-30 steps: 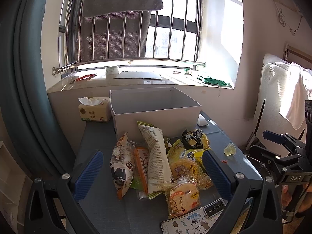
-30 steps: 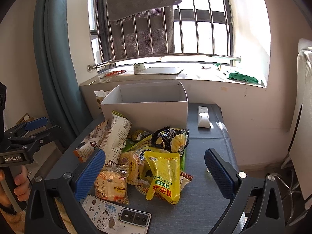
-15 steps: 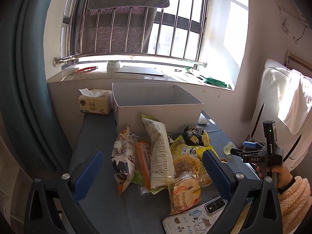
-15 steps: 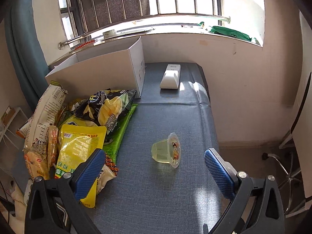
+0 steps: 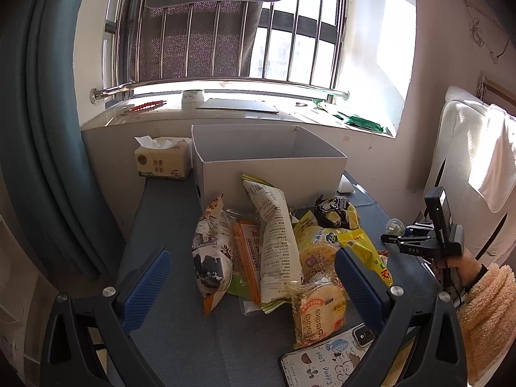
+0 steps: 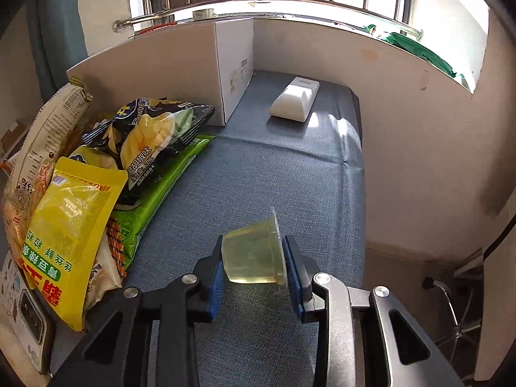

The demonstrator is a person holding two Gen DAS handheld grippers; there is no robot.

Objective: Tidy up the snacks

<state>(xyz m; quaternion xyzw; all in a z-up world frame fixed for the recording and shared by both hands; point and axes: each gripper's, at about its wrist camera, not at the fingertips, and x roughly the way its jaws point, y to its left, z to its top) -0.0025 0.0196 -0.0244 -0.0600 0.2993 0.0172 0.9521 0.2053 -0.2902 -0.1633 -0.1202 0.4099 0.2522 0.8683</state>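
right tongs [image 6: 254,269] clamp jelly cup [image 6: 253,253] beside snack pile [image 6: 96,167].

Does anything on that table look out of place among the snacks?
Yes: a phone in a cartoon case lies at the near edge of the snack pile, partly under a bun packet. A white block-shaped device sits beside the box. Neither is a snack. Nothing looks spilled or damaged.

Black grippers, blue pads, fleece sleeve

Both grippers [image 5: 251,277] [image 6: 254,266] have ribbed blue pads [image 5: 146,287], silver screws; the sleeve [image 5: 487,316] looks peach.
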